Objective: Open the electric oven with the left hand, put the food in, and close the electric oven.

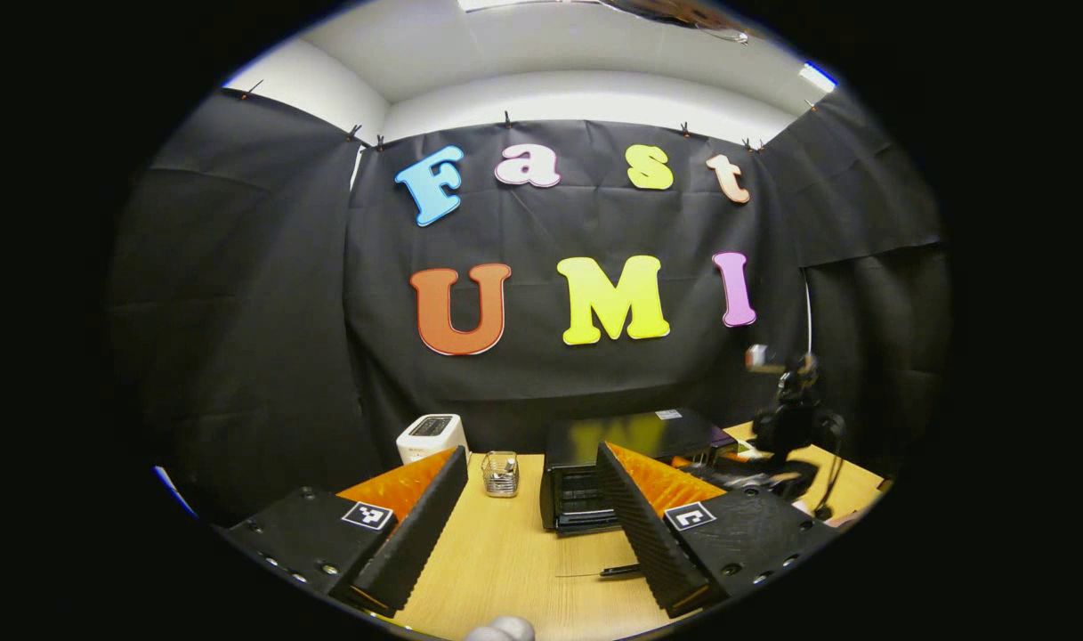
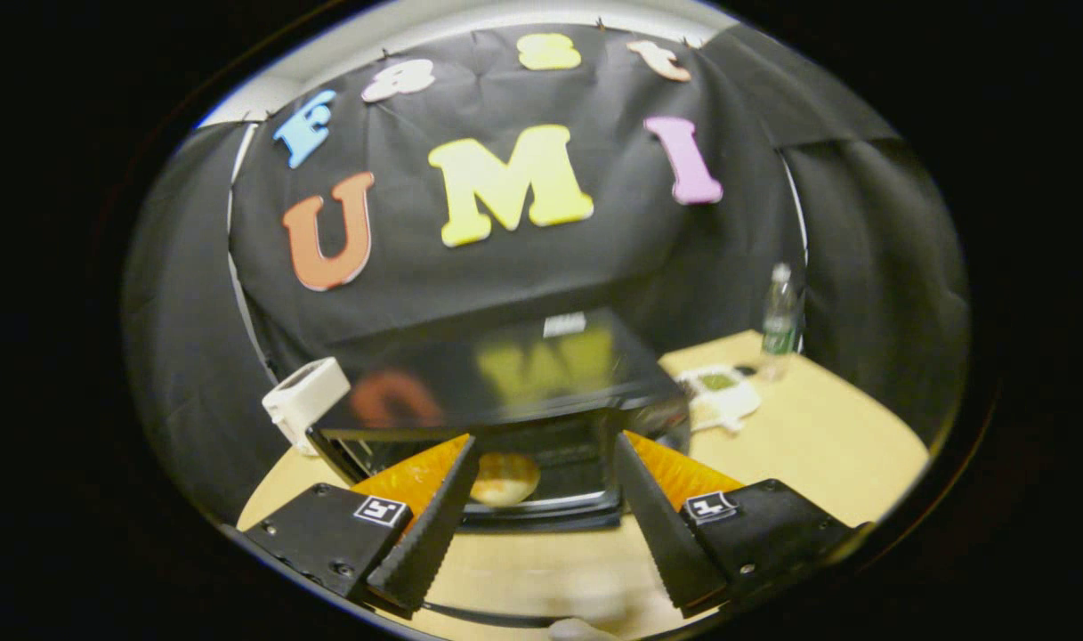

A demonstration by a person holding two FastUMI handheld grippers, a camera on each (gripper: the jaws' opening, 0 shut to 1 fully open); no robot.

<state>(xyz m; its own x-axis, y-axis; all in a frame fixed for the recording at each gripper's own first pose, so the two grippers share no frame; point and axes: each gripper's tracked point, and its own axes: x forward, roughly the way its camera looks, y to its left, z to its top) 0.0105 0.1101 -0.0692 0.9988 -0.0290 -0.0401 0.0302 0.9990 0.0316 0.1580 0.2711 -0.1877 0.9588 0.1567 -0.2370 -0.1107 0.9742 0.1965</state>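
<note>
above the table (image 1: 505, 561) | left hand-held gripper (image 1: 532, 521) level, fingers spread | right hand-held gripper (image 2: 541, 525) spread, facing oven (image 2: 497, 401) with bun (image 2: 504, 478)

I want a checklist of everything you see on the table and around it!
Surface: wooden table, bare in front of the oven.
Job's things: black electric oven, door open; a bread roll sits inside.
Clutter: white toaster, small wire basket, dark pen-like stick, water bottle, white gadget.
Grippers: left gripper open, holding nothing; right gripper open, holding nothing, aimed at the oven mouth.
Cables: a white cord hangs down the cloth.
Surroundings: black cloth booth wall, white ceiling above.
</note>
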